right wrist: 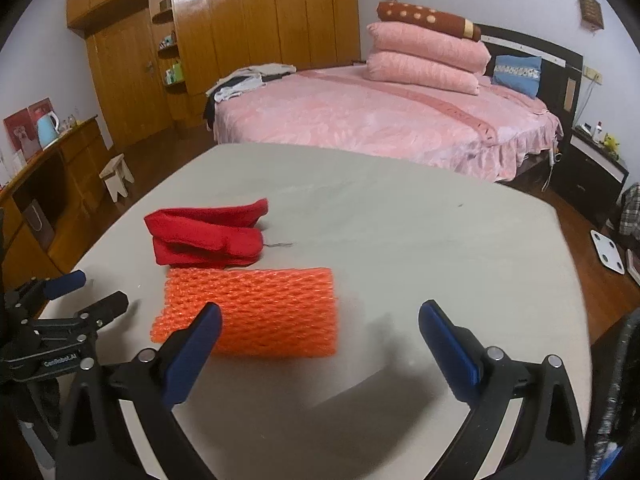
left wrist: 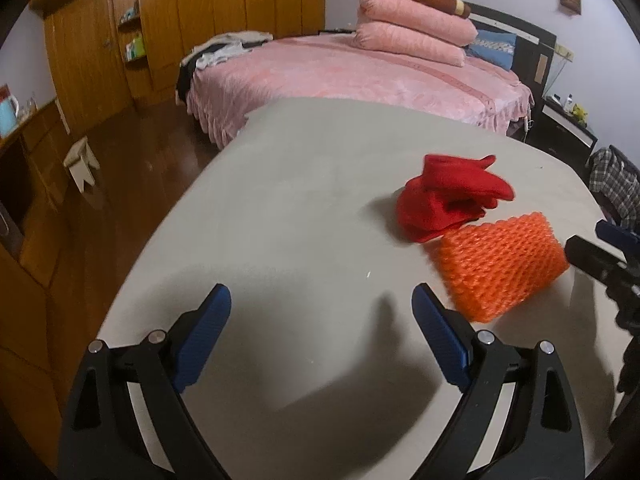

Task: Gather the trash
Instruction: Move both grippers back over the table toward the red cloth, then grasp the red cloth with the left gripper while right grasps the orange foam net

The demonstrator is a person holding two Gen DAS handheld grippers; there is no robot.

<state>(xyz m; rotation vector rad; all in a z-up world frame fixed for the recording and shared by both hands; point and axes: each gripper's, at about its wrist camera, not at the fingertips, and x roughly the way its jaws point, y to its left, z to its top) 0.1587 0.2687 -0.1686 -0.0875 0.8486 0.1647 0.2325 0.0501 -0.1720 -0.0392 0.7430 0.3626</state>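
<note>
Both tongs over the pale table (left wrist: 280, 208), nothing in either.

My left gripper (left wrist: 321, 300): fingers spread wide, blue pads facing each other, bare tabletop between them. Its shadow falls on the table just under the tips.

My right gripper (right wrist: 320, 312): also spread wide, empty. From the left wrist view it shows at the far right edge, its black finger close to the orange mesh; whether it touches, cannot tell.

Orange foam mesh sleeve (right wrist: 256, 312): lies flat on the table, ahead and left of my right tongs. My right gripper's left finger (right wrist: 196, 344) overlaps the sleeve's near edge in view. For my left tongs the sleeve sits ahead and to the right, just beyond the right fingertip, apart from it.

Red cloth (right wrist: 208, 236): folded bundle, directly beyond the sleeve, farther from both tongs. The 2 appear to meet edge to edge. A short loose thread trails from the cloth's right side.

Beyond the table: pink bed (right wrist: 360, 120) with 3 stacked pillows, wooden wardrobe (right wrist: 240, 20) behind, small white stool (right wrist: 117, 178) on the floor far to the left.
</note>
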